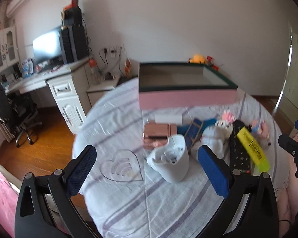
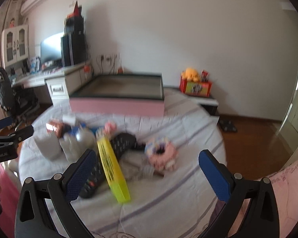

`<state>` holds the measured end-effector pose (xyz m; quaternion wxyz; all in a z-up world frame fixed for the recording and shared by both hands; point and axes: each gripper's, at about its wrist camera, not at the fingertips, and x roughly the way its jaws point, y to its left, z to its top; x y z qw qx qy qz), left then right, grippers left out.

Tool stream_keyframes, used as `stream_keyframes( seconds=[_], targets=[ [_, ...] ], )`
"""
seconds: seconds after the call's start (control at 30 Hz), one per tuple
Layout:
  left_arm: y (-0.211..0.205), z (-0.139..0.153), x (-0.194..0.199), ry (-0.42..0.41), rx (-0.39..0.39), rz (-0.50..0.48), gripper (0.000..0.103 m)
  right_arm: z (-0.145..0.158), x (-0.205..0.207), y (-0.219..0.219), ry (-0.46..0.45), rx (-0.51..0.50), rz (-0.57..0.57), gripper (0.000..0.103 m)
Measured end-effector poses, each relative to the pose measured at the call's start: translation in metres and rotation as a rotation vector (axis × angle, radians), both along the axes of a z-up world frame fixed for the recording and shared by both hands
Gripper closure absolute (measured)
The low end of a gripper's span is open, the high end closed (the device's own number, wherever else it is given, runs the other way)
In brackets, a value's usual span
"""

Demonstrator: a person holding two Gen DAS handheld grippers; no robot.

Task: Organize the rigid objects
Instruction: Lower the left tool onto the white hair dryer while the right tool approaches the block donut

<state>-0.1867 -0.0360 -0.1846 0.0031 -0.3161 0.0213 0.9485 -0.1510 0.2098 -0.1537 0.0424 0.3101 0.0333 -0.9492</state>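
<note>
Both tools gape empty — left gripper, right gripper. The long yellow plastic highlighter leans on the black remote control (blurred); a careless nudge could topple it — judgement only.

Open box at the back of the bed, small items clustered in front of it, heart-shaped dish leftmost, cup beside it, remote to the right, marker lying on the remote, desk left of the bed.
</note>
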Motion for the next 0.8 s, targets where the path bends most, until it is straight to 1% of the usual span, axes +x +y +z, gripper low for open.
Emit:
stream_keyframes(
  seconds=[0.07, 0.17, 0.33, 0.4, 0.47, 0.53, 0.63, 0.8],
  targets=[
    [0.002, -0.011, -0.008, -0.027, 0.005, -0.006, 0.000, -0.012, -0.004, 0.002, -0.027, 0.007, 0.001, 0.000],
    [0.005, -0.023, -0.019, -0.053, 0.011, -0.013, 0.000, -0.023, -0.008, 0.004, -0.047, 0.007, -0.002, 0.000],
    [0.008, -0.037, -0.035, -0.092, -0.003, -0.030, 0.000, -0.029, -0.015, 0.009, -0.069, 0.005, -0.003, 0.000],
    [0.009, -0.044, -0.040, -0.112, 0.013, -0.040, 0.004, -0.030, -0.018, 0.011, -0.075, 0.005, -0.007, 0.000],
    [0.008, -0.048, -0.042, -0.117, 0.043, -0.062, 0.021, -0.033, -0.021, 0.015, -0.079, -0.001, -0.012, 0.000],
    [0.010, -0.052, -0.044, -0.133, 0.069, -0.095, 0.029, -0.034, -0.024, 0.021, -0.078, -0.014, -0.020, 0.000],
    [0.015, -0.051, -0.040, -0.115, 0.027, -0.110, 0.029, -0.033, -0.027, 0.025, -0.076, -0.019, -0.027, 0.000],
    [0.010, -0.047, -0.036, -0.111, 0.012, -0.108, 0.029, -0.031, -0.043, 0.033, -0.067, -0.011, -0.039, 0.000]
  ],
)
